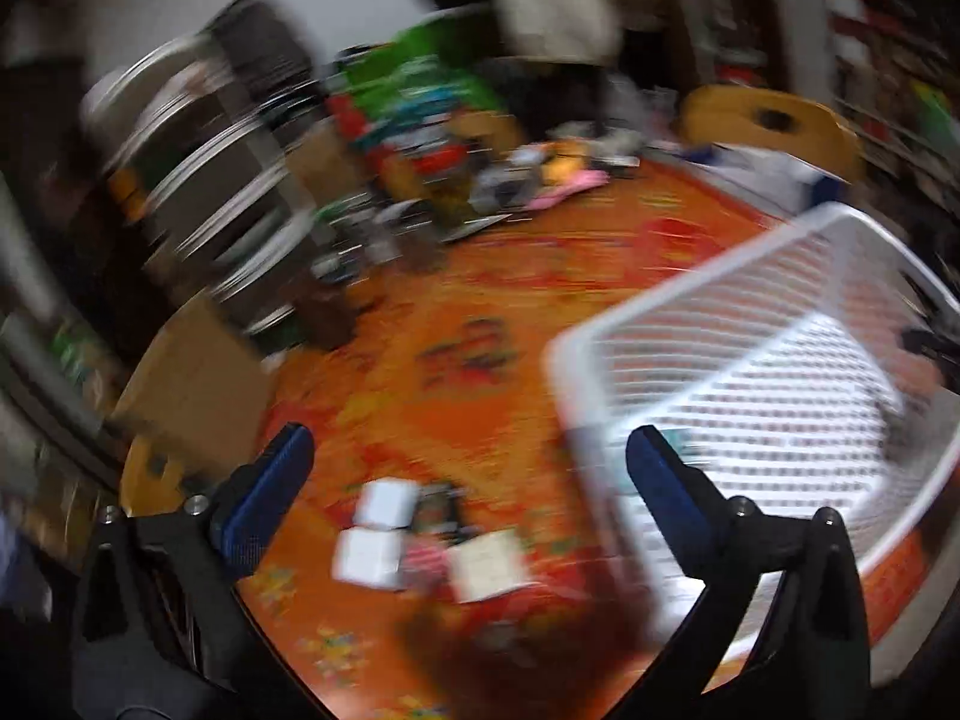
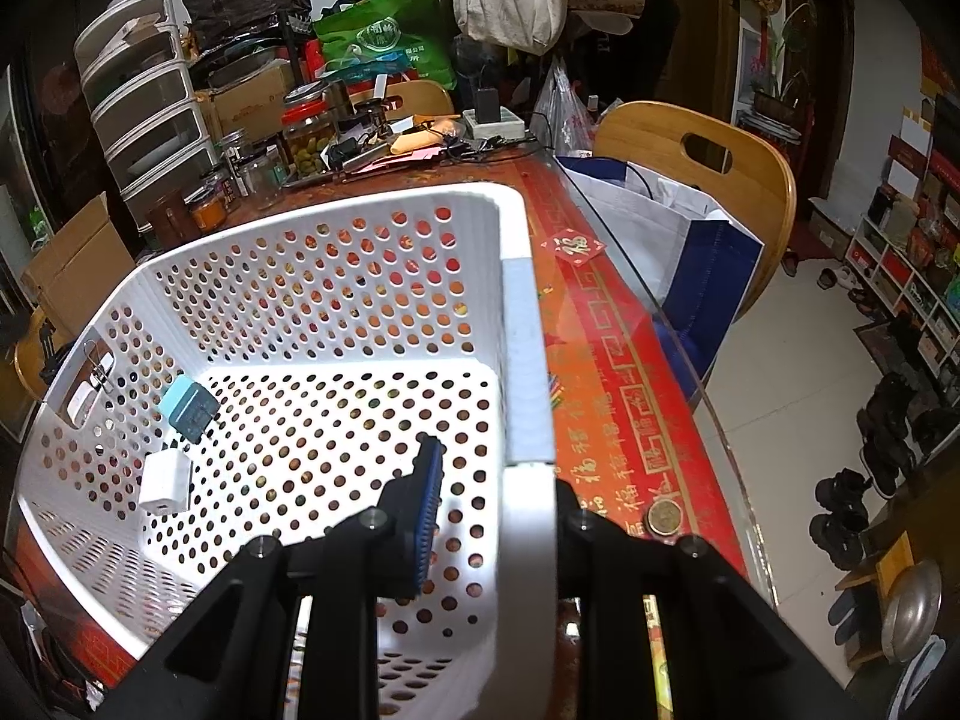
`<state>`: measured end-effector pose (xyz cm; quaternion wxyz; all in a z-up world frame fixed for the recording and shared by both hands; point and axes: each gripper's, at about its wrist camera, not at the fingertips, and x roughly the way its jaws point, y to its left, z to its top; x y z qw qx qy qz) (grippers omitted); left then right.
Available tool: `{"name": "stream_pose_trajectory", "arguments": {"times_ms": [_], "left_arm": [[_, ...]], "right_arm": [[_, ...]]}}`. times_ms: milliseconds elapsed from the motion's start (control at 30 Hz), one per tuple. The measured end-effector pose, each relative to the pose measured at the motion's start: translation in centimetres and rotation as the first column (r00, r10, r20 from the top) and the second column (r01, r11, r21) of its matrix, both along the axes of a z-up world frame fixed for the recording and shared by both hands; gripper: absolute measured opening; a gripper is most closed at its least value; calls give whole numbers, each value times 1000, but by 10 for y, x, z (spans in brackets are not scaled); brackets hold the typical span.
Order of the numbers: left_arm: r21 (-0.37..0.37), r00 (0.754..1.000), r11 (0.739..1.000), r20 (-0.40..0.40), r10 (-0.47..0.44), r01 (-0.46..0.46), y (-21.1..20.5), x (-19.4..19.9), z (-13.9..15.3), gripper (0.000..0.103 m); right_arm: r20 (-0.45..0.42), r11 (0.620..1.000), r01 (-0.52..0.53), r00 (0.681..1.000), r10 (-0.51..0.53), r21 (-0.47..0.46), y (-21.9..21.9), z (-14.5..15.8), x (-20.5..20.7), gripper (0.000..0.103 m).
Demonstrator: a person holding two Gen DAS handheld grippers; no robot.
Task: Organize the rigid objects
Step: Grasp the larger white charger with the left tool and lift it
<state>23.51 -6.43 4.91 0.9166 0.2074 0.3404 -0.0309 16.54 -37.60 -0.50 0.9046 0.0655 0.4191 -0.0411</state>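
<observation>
Right wrist view: the right gripper [image 2: 480,516] is clamping the white basket [image 2: 336,276] by its right rim, low in the frame — one blue pad inside, the other finger hidden outside the wall. A light-blue charger [image 2: 187,408] and a white charger [image 2: 165,483] are lying at the basket's lower left. Left wrist view, blurred: the left gripper [image 1: 468,480] is standing wide apart, holding nothing — small white boxes [image 1: 384,531] are lying on the orange tablecloth [image 1: 456,312] at lower centre.
</observation>
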Motion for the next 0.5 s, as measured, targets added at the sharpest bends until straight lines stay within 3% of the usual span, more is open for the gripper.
{"name": "stream_pose_trajectory", "arguments": {"times_ms": [100,233,333,500], "left_arm": [[-37,991,991,-48,127,-129,68,23,-20,103],[-62,959,971,-183,218,-232,135,43,-81,103],[-107,935,959,-274,224,-262,161,52,-119,103],[-178,921,944,-329,208,-276,169,66,-145,103]], "right_arm": [[-1,1000,-3,1000,3,-2,1,0,0,22],[-4,1000,-3,1000,3,-2,1,0,0,22],[-4,1000,-3,1000,3,-3,1,0,1,22],[-3,1000,0,1000,0,-6,0,0,1,22]]}}
